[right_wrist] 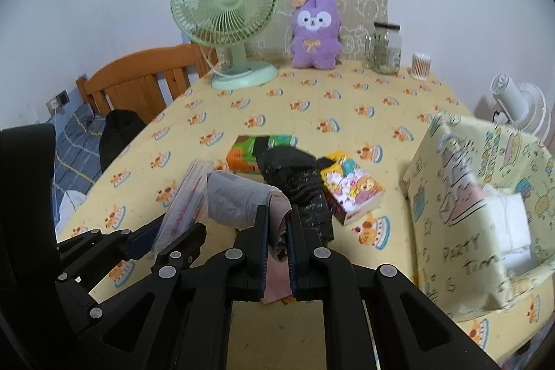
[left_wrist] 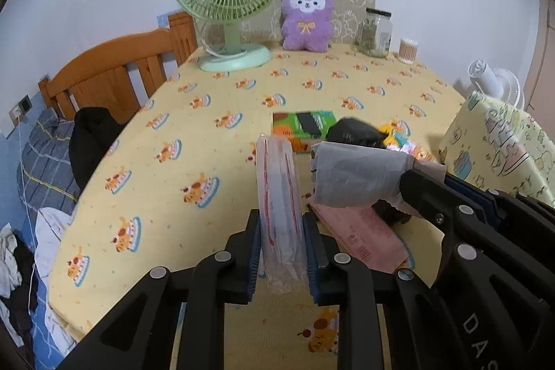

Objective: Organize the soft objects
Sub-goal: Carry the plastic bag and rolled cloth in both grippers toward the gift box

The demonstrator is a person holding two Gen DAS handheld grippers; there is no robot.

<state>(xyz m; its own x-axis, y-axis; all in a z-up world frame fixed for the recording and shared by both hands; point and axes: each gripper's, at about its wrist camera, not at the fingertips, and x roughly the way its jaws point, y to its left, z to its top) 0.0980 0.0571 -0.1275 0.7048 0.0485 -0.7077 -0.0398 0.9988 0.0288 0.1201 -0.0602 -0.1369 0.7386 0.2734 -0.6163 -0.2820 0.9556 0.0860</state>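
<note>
Two hand-held grippers hover side by side above a table (left_wrist: 215,134) covered in a yellow cartoon-print cloth. The left hand-held gripper (left_wrist: 281,252) is clamped on a clear plastic packet with red print (left_wrist: 277,193), which stands up between its jaws with its long axis running straight ahead, along the fingers. The right hand-held gripper (right_wrist: 277,252) is closed narrowly on a pink soft packet (right_wrist: 277,224); a grey plastic-wrapped bundle (right_wrist: 236,200) joined to it juts forward and to its left, nearly touching the clear packet. Just ahead of the right gripper lie a black soft item (right_wrist: 295,179), a yellow cartoon pack (right_wrist: 350,189) and an orange and green pack (right_wrist: 253,151). The likely destination, a fabric storage box (right_wrist: 461,214) printed with cartoons, sits to the right of both grippers, so the right hand is nearer to it and looks best placed to drop its load first.
</note>
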